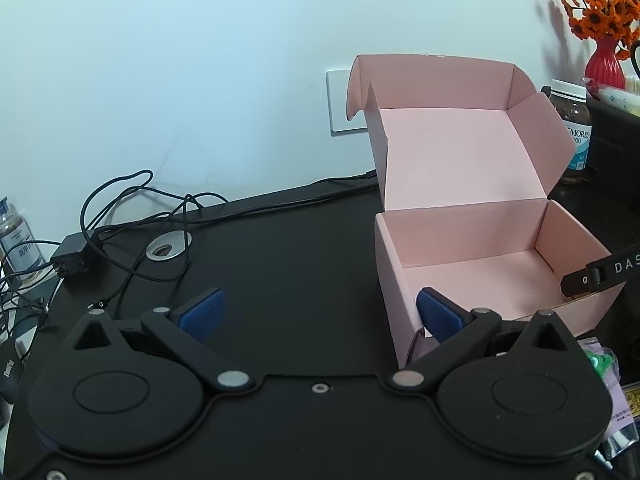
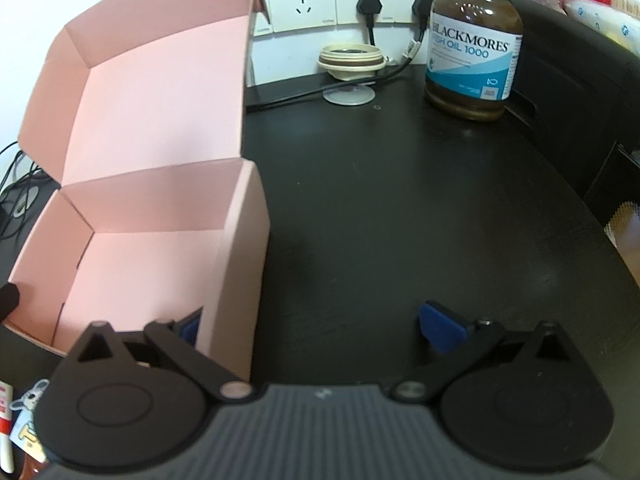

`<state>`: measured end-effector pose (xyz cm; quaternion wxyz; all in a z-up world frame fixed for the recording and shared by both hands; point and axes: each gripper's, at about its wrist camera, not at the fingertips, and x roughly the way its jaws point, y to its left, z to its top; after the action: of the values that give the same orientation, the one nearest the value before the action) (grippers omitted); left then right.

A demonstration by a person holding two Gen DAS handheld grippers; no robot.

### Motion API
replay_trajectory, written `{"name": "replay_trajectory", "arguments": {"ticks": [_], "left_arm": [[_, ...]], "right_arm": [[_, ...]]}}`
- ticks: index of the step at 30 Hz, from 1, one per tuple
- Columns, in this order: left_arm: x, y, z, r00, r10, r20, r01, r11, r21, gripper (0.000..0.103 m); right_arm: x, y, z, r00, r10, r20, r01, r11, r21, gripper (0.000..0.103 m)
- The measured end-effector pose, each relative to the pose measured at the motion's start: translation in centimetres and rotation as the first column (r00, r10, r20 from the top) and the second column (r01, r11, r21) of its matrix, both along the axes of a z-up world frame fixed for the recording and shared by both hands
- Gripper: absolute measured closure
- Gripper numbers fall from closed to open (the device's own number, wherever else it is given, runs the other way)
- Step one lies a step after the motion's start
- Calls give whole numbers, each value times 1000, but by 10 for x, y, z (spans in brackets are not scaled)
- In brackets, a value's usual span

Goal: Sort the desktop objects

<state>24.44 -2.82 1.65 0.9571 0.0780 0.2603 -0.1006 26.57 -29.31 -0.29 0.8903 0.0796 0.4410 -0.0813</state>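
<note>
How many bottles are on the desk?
2. A fish oil bottle stands at the back, right of the pink box; a smaller bottle stands at the desk's far left edge. Others may be hidden.

The box (image 1: pixel 476 240) is plain pink inside and out. The desk (image 2: pixel 400 200) is black. The bottle (image 2: pixel 474 40) is brown with a white cap and blue-and-white label. The flowers (image 1: pixel 596 8) are orange, their ribbed vase (image 1: pixel 606 62) red. Gripper pads (image 1: pixel 202 312) are blue.
</note>
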Motion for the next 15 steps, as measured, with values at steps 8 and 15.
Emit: {"name": "replay_trajectory", "arguments": {"ticks": [8, 15], "left_arm": [[-6, 9, 8, 998, 46, 40, -45, 999, -23, 0], [-2, 21, 11, 998, 60, 13, -59, 996, -66, 0]], "right_arm": [[-13, 9, 10, 992, 62, 112, -59, 998, -34, 1], [-36, 19, 22, 961, 144, 237, -127, 988, -85, 1]]}}
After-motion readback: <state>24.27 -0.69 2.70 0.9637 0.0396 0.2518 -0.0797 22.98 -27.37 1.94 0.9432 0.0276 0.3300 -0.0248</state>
